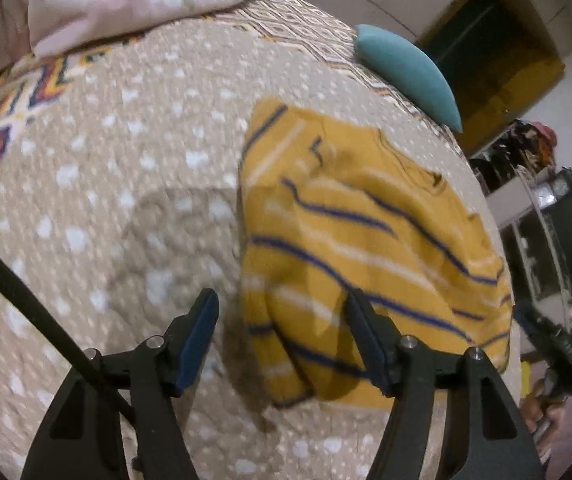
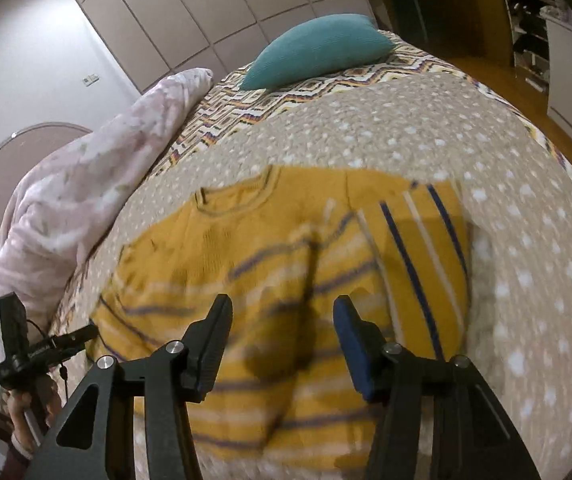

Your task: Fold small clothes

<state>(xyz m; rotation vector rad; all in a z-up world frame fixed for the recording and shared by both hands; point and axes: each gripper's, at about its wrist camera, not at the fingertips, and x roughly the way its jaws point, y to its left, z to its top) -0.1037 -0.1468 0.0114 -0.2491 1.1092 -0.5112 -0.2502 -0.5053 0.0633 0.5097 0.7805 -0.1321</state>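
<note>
Hovering wide open, empty: left tool, right tool, above sweater.

Beige bedspread with white spots covers the bed; a zigzag-patterned cover shows beyond it. Teal cushion rests on the patterned cover. Pink floral quilt bunched along one side. Wardrobe doors behind. Cluttered shelving stands on wooden floor.

1. Mustard-yellow sweater with navy and white stripes, right ahead of the right gripper.
2. Beige blanket, white-dotted, beneath the left gripper.
3. Teal pillow beyond.
4. Pale pink floral duvet to the left.
5. Black fingers, blue pads.
</note>
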